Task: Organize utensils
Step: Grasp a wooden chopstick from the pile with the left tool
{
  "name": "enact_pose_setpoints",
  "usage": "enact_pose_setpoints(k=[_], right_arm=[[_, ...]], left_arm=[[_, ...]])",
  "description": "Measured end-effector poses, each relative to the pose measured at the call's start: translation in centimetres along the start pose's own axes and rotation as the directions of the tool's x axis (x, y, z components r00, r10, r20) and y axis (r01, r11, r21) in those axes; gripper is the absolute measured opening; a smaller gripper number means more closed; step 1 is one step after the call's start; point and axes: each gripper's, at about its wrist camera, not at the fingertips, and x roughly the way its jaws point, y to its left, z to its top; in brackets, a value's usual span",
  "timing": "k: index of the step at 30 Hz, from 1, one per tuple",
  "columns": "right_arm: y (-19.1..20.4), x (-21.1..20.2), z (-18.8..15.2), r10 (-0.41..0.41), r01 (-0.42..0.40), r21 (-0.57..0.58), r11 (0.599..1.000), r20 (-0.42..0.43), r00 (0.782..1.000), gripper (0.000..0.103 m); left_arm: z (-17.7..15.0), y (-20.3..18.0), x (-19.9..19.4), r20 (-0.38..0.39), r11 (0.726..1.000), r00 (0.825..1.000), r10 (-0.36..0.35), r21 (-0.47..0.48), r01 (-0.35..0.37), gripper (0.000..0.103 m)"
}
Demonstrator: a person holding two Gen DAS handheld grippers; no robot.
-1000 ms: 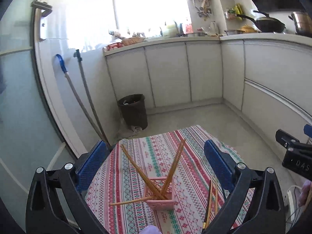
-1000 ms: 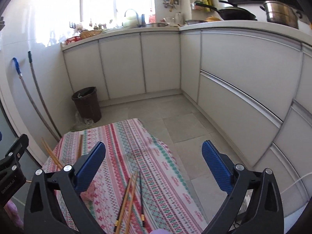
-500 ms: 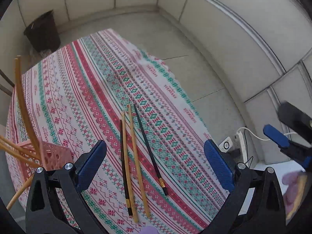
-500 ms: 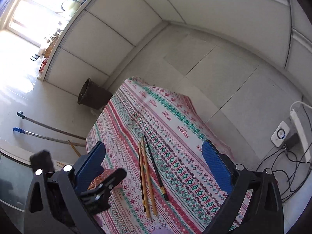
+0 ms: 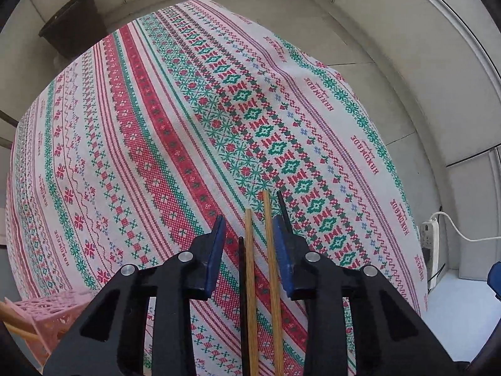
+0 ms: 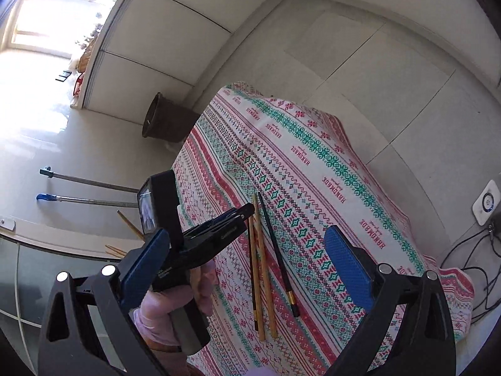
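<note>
I'm working in a home kitchen: white base cabinets (image 6: 162,44) line 2 walls above a tiled floor (image 6: 391,72), a dark waste bin (image 6: 166,122) stands by them, and a patterned tablecloth (image 5: 156,131) covers the table.

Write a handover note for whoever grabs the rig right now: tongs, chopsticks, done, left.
Left tongs: pointing steeply down at the tablecloth, jaws closing around the two wooden chopsticks and a black chopstick; pads not visibly pressing yet. A second black chopstick lies just outside its right pad.
Right tongs: open, empty, hovering over the near table edge.
Pink basket: at the left of the table, already holding several wooden chopsticks.
Done: some chopsticks are in the basket.
Left: finish the grip, drop the four loose chopsticks into the basket.
</note>
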Motion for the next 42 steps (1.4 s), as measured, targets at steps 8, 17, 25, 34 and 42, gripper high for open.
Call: enact_pose_setpoints(k=[8,17,25,34,42], right_arm=[[-0.9,0.1,0.4,-0.028,0.028,0.030,0.999,-0.002,1.000,0.096],[-0.4,1.2,0.3,-0.036,0.037,0.018,0.999,-0.039,0.999,0.096],[-0.3,1.6,-0.4,-0.060,0.060,0.003,0.998,-0.052,0.997,0.096],[-0.6,2.2,-0.1,-0.077,0.077,-0.012,0.997,-0.064,0.995,0.096],[-0.6,2.2,0.1,-0.073,0.071,-0.022,0.997,-0.074,0.995,0.096]], left_arm=[[0.0,-2.2,1.4,0.038,0.995,0.998,0.059,0.082,-0.062,0.012],[-4.0,-0.9,-2.1,0.057,0.998,0.996,-0.070,0.012,0.069,0.004],[-7.5,-0.4,-1.9,-0.029,0.992,0.992,-0.125,-0.027,0.124,0.008],[-3.7,1.0,-0.8,0.015,0.994,0.995,-0.095,-0.060,0.096,0.016],[-1.2,0.6,0.7,0.020,0.980,0.987,-0.159,-0.122,0.160,0.016]])
